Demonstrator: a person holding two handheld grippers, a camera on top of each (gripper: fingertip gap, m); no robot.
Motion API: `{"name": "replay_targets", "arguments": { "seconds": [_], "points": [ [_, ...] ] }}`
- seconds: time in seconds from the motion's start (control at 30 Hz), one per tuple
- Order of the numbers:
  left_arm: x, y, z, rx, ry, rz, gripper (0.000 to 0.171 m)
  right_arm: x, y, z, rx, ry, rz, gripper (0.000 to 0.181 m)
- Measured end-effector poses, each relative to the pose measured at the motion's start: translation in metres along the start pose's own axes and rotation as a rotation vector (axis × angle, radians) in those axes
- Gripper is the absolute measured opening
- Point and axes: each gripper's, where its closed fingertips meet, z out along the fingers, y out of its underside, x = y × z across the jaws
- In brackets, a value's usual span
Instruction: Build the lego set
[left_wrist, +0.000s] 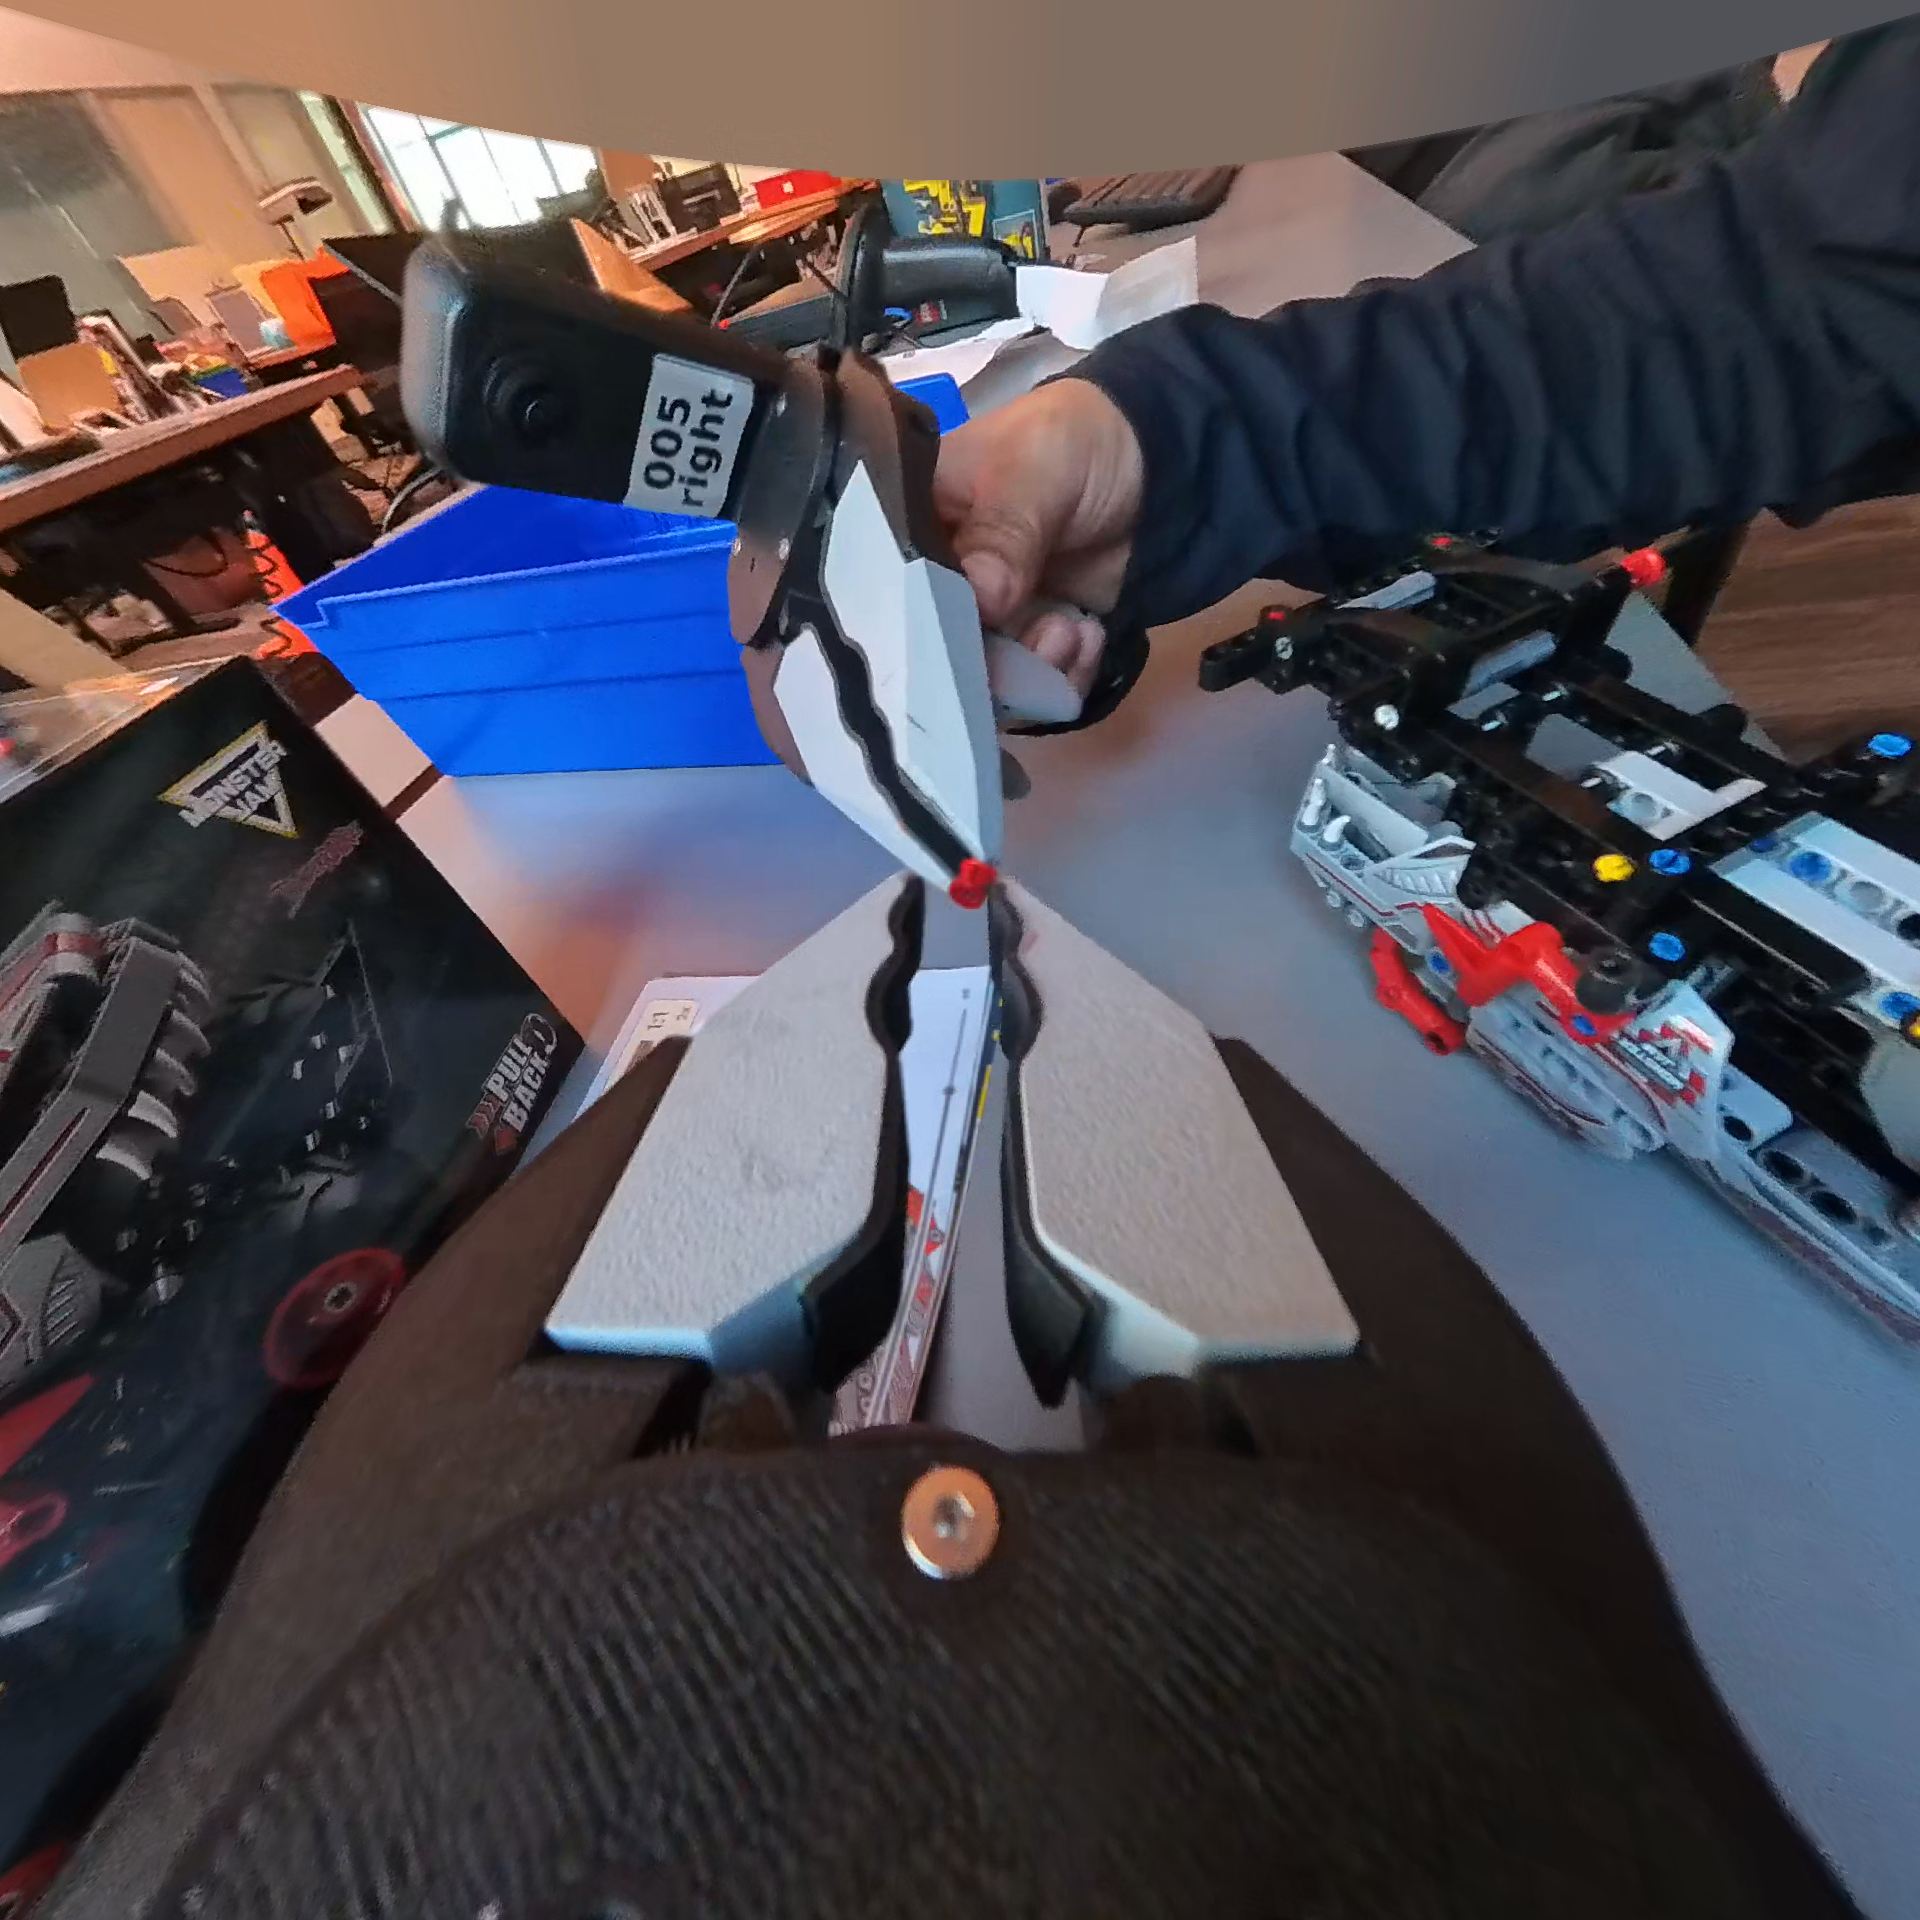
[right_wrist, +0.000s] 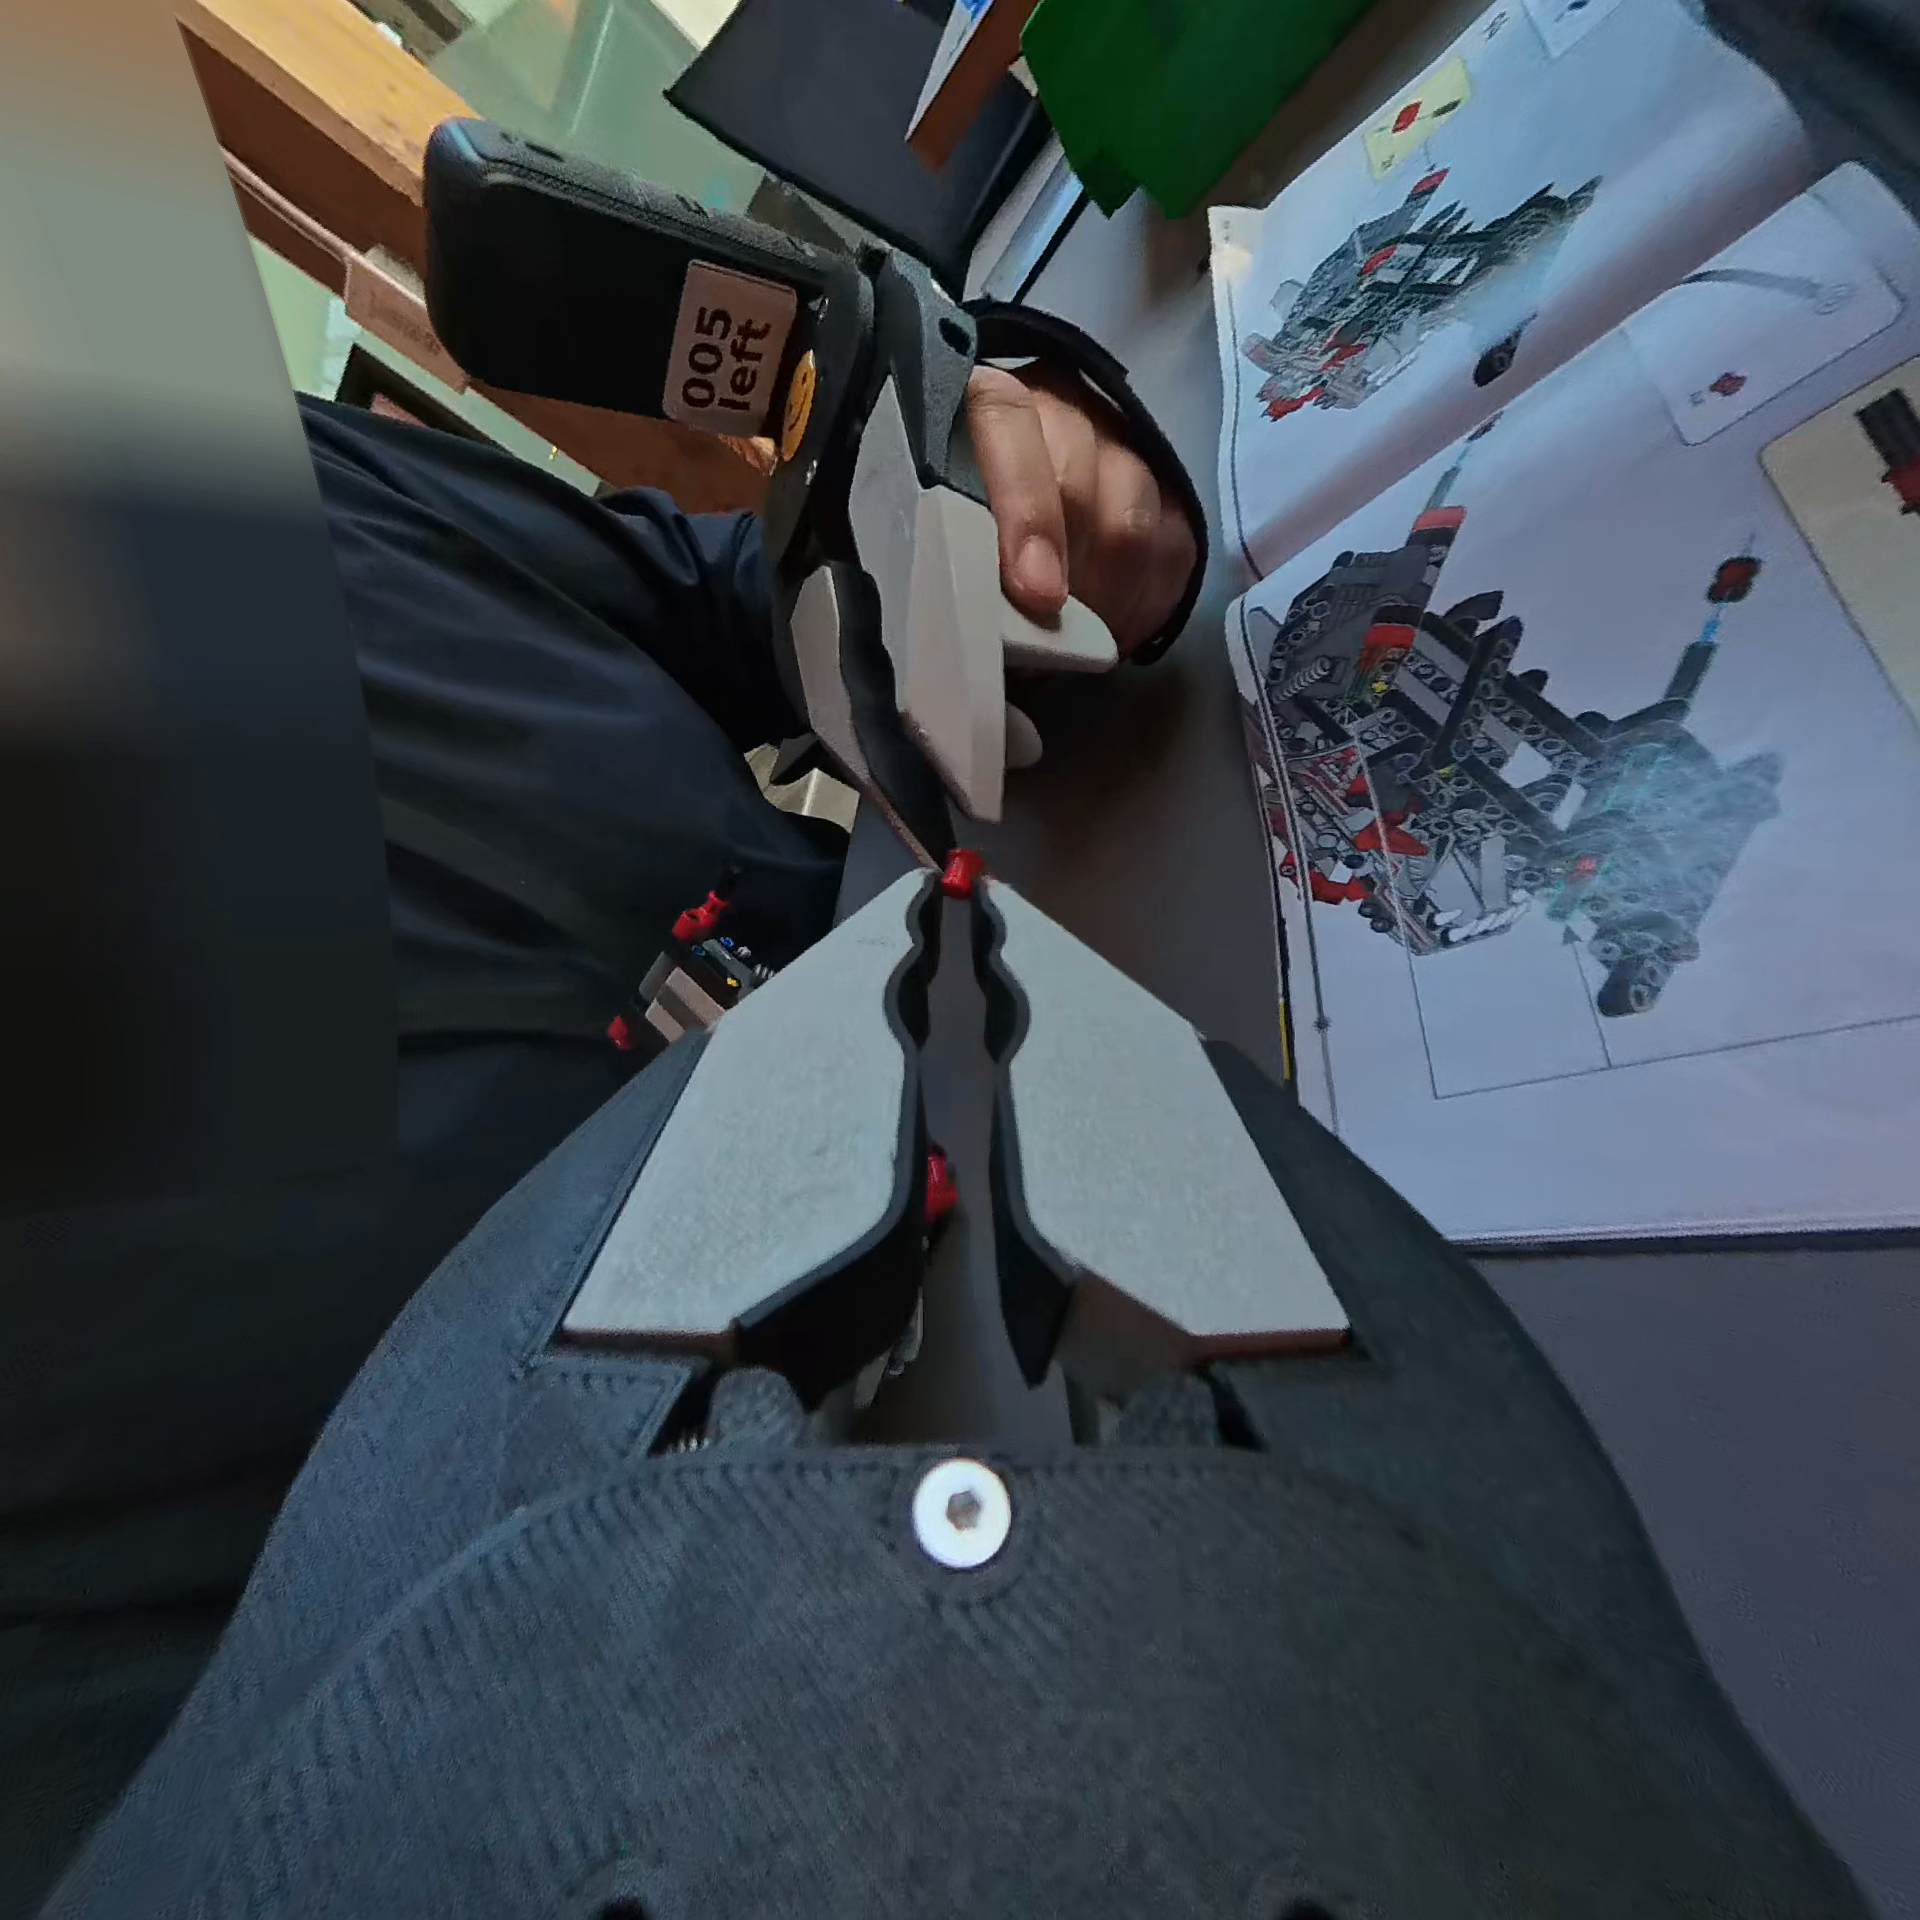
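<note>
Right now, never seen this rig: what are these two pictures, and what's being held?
No robot arm here: a person holds a hand-held gripper in each hand, each carrying a wide-angle camera that looks along its two fingers.

The left wrist view shows the left hand-held gripper in front and the right one farther off. The right wrist view shows the right hand-held gripper, with the left one opposite.

The two tips meet at a small red lego piece. The right looks shut on it; the left's grip is unclear.

On the grey table sit a half-built lego truck, a blue bin, the set's box and an open instruction booklet.
</note>
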Motion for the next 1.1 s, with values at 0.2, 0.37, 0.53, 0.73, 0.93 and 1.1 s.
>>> {"name": "replay_targets", "arguments": {
  "seconds": [0.2,0.37,0.53,0.73,0.93,1.1],
  "points": [
    [0.005,0.0,-0.001,0.003,0.023,0.014,0.004,-0.003,-0.001,0.004,-0.006,-0.028,0.0,0.001],
    [0.011,-0.001,-0.001,0.015,0.057,0.025,0.004,-0.008,0.003,0.006,-0.046,-0.063,-0.004,0.001],
    [0.017,-0.005,-0.003,0.042,0.092,0.041,0.004,-0.014,0.005,0.008,-0.067,-0.123,-0.007,0.001],
    [0.025,-0.015,-0.006,0.102,0.133,0.032,0.004,-0.027,0.004,0.01,-0.05,-0.201,-0.039,0.001],
    [0.03,-0.029,-0.011,0.16,0.145,0.038,0.004,-0.041,0.001,0.01,-0.023,-0.278,-0.061,0.001],
    [0.032,-0.032,-0.013,0.182,0.15,0.054,0.004,-0.045,0.001,0.012,-0.02,-0.315,-0.071,0.001]
  ]
}}
